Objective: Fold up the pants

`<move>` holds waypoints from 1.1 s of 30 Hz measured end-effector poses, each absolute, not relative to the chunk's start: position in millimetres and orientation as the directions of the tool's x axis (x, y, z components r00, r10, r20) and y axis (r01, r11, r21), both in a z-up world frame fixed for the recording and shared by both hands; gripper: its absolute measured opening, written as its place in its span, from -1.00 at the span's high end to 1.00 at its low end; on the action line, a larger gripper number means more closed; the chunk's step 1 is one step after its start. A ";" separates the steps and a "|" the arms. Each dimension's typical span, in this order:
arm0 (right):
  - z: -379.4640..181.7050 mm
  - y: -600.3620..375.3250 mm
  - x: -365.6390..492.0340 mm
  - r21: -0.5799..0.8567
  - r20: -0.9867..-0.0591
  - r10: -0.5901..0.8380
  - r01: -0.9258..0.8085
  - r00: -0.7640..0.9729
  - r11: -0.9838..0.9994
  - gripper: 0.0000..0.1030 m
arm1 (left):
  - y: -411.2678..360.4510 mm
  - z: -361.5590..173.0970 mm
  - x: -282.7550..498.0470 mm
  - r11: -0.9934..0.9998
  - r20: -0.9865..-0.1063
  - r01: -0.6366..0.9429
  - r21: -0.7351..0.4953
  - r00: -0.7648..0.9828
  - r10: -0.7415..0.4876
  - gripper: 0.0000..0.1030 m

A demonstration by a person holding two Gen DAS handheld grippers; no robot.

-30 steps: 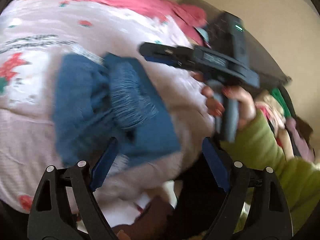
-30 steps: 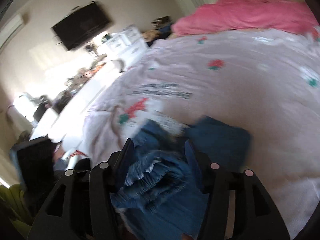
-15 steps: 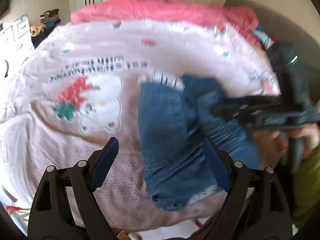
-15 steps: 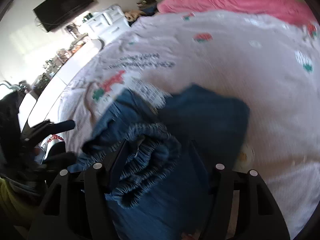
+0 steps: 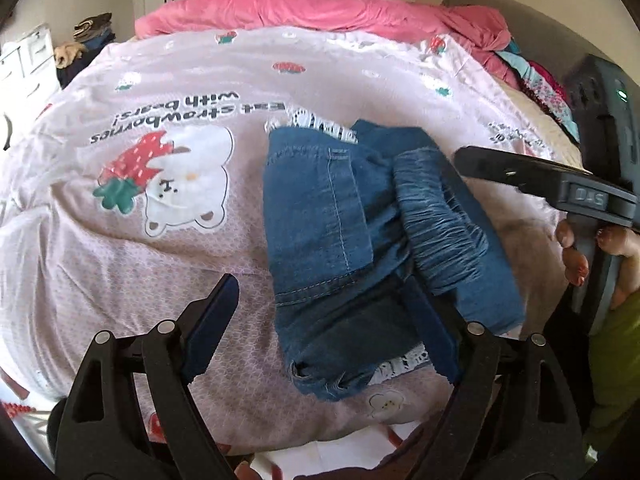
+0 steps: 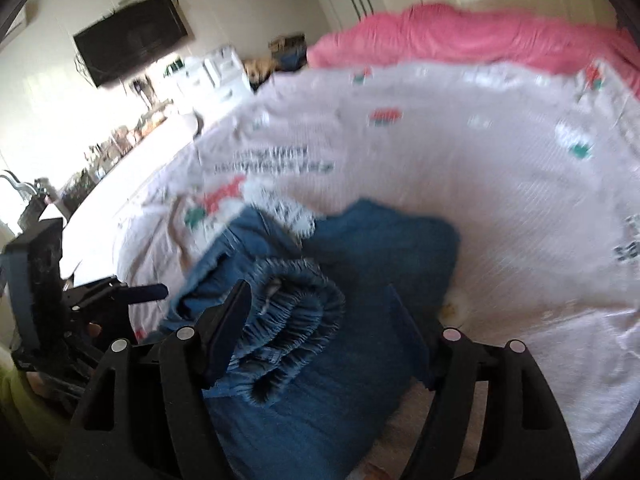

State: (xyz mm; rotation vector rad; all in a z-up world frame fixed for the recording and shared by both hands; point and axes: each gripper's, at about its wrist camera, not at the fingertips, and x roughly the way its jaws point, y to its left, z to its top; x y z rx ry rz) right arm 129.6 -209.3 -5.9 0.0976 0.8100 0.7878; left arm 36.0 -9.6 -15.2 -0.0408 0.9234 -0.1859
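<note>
pants (image 5: 360,240) lie folded at frame centre; left gripper (image 5: 324,332) and right gripper (image 6: 320,336) hover spread apart, empty, probably released

Place: you're in a home bedroom.
Evidence: bed's strawberry-bear cover (image 5: 160,240), pink duvet (image 5: 320,8), wall TV (image 6: 132,36).

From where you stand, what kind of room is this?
Most likely a bedroom: the jeans lie on a bed with a printed bedspread, a pink blanket is heaped at its far end, and a television hangs on the wall.
</note>
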 end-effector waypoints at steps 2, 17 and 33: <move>1.3 -217.8 120.0 0.358 -0.586 0.667 -0.591 0.460 0.723 -0.40 | -8.2 -10.0 34.0 0.982 -0.782 0.144 -0.124 0.595 -0.186 -0.50; 12.0 -218.0 27.3 0.192 -0.584 0.633 -0.671 0.509 0.717 -0.54 | 21.6 -0.3 37.7 0.971 -0.753 0.109 -0.215 0.615 -0.236 -0.60; -7.3 -90.6 -24.4 -0.237 -0.668 0.540 -0.835 0.511 0.497 -0.11 | 29.9 -33.1 140.4 0.914 -0.780 0.157 -0.374 0.480 -0.402 0.07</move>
